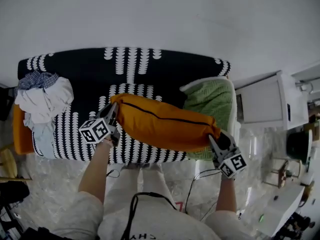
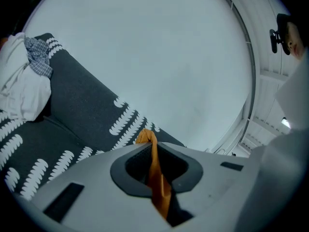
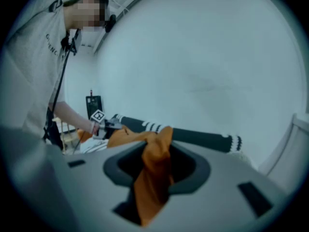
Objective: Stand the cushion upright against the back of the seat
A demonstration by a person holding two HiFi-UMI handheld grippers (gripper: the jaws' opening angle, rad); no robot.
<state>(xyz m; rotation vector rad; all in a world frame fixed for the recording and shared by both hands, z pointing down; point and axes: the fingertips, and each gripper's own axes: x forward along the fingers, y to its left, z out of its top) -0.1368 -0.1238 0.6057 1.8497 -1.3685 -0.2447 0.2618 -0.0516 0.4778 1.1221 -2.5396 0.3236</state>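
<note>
Got the orange cushion (image 1: 162, 123) strung between both hands, lying lengthwise over the front of the black-and-white patterned sofa (image 1: 90, 74), not against the backrest yet. My left hand-held gripper (image 1: 112, 113) is pinching its left corner, and my right hand-held gripper (image 1: 215, 140) is clamped on a bunch of fabric at the right end. A green cushion (image 1: 210, 101) sits just behind that end, and a pile of clothes (image 1: 44, 98) is on the sofa's far left.

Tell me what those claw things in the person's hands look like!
The left gripper and right gripper are dark, each with a white cube printed with black squares. The person wears a white short-sleeved shirt with a black cable down it.
</note>
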